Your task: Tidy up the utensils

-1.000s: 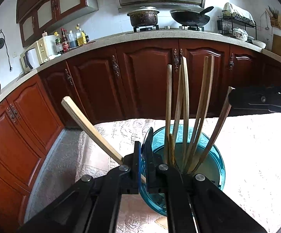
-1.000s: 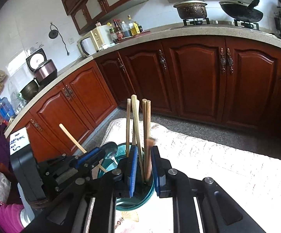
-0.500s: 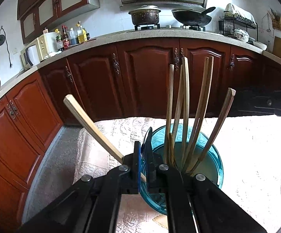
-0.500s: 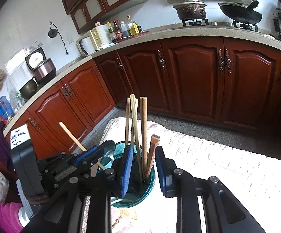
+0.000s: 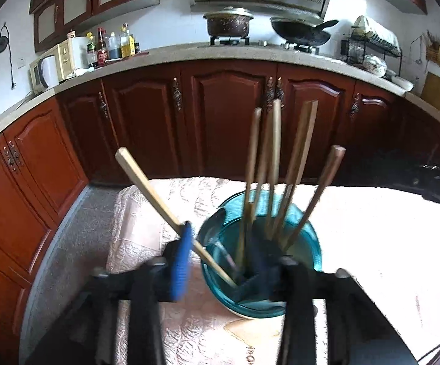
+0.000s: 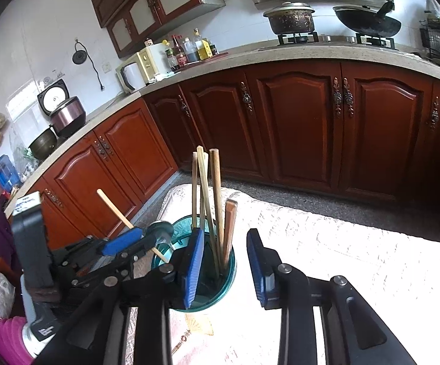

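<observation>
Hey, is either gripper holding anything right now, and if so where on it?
Nothing is held. The left gripper has just opened, freeing the slanted chopstick into the teal cup. The right gripper has been opening too, nothing between its pads.

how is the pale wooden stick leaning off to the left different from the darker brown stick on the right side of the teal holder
The pale wooden stick tilts steeply to the left, well apart from the bunch; the darker brown stick leans only mildly right, close to the other utensils. The pale one crosses between the open fingers of the left gripper, which have just been opening; the brown one stands clear of them. Both have their lower ends inside the teal round holder.
</observation>
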`<state>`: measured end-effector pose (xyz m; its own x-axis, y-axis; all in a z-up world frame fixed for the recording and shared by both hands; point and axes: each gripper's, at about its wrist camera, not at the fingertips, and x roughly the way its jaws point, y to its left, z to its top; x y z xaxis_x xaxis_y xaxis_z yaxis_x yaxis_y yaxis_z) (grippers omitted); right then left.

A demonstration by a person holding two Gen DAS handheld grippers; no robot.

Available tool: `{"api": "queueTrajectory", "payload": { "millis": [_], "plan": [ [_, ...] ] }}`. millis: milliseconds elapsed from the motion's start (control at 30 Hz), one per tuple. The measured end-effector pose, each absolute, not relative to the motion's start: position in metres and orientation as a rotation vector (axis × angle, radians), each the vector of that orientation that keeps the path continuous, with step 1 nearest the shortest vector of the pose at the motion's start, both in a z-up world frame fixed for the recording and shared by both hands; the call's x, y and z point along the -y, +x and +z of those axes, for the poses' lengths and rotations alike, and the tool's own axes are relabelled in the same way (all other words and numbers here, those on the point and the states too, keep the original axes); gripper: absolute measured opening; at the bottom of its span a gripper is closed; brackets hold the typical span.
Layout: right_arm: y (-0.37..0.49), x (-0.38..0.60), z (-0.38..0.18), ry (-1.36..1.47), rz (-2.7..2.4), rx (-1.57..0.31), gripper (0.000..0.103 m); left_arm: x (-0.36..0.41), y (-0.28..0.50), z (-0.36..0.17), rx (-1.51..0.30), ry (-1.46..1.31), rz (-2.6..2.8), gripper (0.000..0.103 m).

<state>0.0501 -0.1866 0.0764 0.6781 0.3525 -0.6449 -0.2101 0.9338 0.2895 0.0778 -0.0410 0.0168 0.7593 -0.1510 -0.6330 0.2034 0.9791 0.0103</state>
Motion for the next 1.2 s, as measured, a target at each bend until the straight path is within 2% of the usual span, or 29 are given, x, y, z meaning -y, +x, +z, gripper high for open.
{"api": "queueTrajectory", "payload": {
  "millis": [67, 333, 367, 467, 1200],
  "plan": [
    [0.045, 0.187, 0.076, 0.2, 0.316, -0.76, 0.034, 0.04, 0.071, 0.022, -0.661, 0.076, -0.19, 0.058],
    [0.03, 0.188, 0.076, 0.201, 0.295, -0.746, 0.037, 0.028, 0.058, 0.035, -0.686, 0.016, -0.19, 0.062],
    [0.027, 0.187, 0.076, 0.195, 0.286, -0.742, 0.039, 0.027, 0.056, 0.035, -0.689, 0.009, -0.188, 0.063],
    [0.018, 0.184, 0.074, 0.176, 0.256, -0.729, 0.053, 0.024, 0.051, 0.036, -0.697, -0.008, -0.182, 0.063],
    [-0.009, 0.164, 0.078, 0.122, 0.205, -0.69, 0.061, 0.017, 0.022, 0.048, -0.692, -0.053, -0.148, 0.063]
  ]
}}
